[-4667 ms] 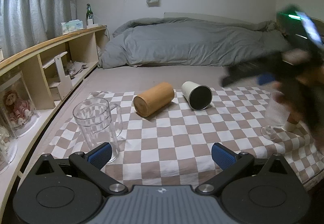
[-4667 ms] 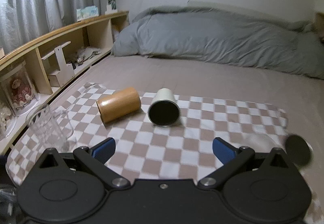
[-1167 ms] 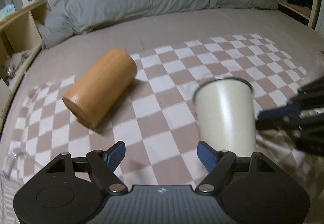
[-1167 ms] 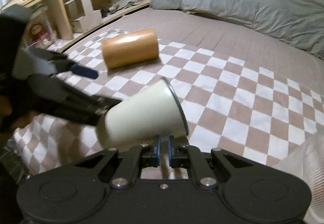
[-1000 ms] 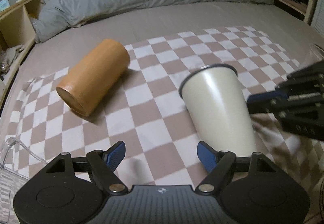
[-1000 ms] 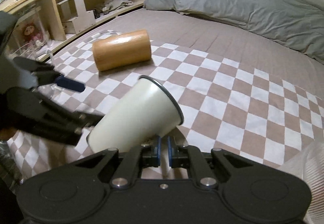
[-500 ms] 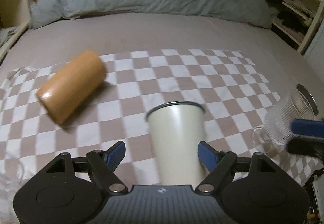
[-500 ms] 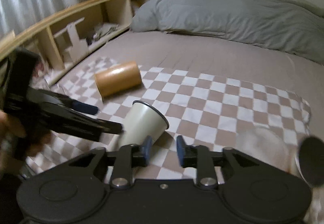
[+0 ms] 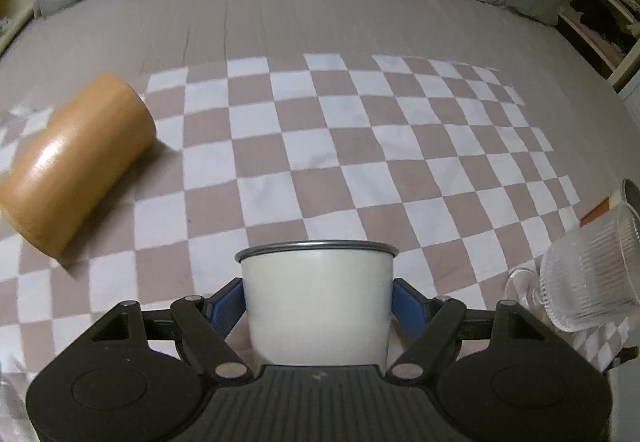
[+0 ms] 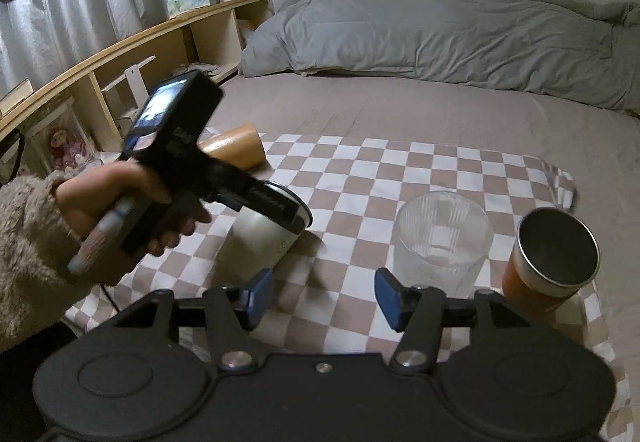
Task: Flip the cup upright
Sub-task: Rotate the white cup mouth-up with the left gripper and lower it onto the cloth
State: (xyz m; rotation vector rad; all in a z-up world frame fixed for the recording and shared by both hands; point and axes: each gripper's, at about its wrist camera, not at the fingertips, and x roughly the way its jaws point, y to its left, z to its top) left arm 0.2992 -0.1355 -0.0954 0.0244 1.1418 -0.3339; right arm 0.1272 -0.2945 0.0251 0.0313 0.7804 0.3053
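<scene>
The cream cup [image 9: 318,302] with a dark rim stands mouth-up on the checkered cloth [image 9: 320,146]. My left gripper [image 9: 319,306] is shut on the cup, a blue pad on each side of it. In the right wrist view the cup [image 10: 264,238] shows partly behind the left gripper's body [image 10: 208,166] and the hand that holds it. My right gripper [image 10: 322,300] is open and empty, pulled back to the right of the cup. A wooden cup [image 9: 76,166] lies on its side at the left; it also shows in the right wrist view [image 10: 236,151].
A ribbed stemmed glass [image 10: 442,242] and an orange metal tumbler [image 10: 552,262] stand upright at the right of the cloth. The glass also shows in the left wrist view [image 9: 588,274]. A grey duvet [image 10: 440,30] lies behind. Wooden shelves [image 10: 132,66] run along the left.
My right gripper has let go of the cream cup, opened and drawn back. My left gripper has closed on the cup, which went from tilted to upright.
</scene>
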